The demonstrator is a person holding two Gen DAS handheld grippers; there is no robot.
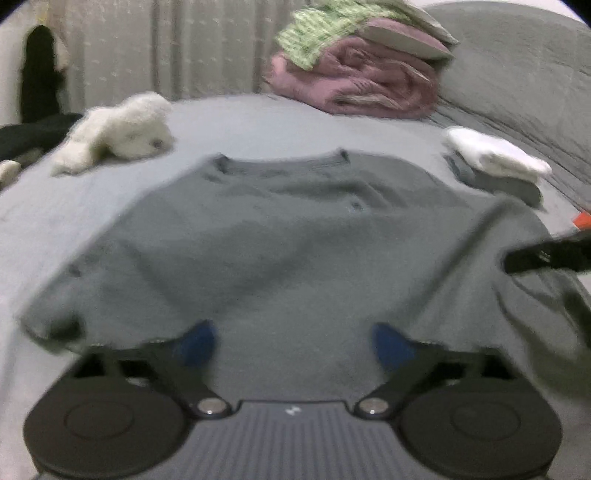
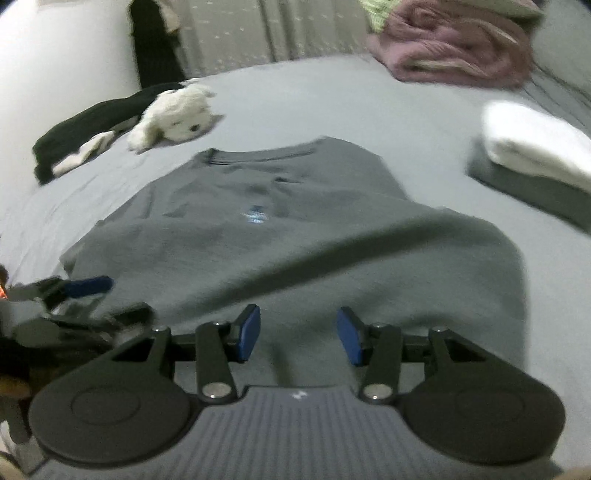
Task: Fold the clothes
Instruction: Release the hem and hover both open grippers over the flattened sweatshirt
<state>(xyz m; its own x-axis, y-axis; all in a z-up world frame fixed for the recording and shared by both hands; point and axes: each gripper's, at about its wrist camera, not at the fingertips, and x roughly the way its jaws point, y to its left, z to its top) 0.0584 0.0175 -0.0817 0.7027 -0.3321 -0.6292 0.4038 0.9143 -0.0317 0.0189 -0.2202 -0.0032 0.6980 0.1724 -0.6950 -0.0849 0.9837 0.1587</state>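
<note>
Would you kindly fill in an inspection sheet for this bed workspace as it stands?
Surface: grey bed sheet, lightly wrinkled.
Job's things: grey T-shirt spread collar away, a fold ridge across its near right part; folded white and grey clothes stacked at right.
Clutter: white plush toy, black garment, pink blanket under green knit.
Grippers: left gripper open wide above the shirt; right gripper open, nothing between the pads.
Cables: nothing seen.
Surroundings: pale curtain, grey headboard.
</note>
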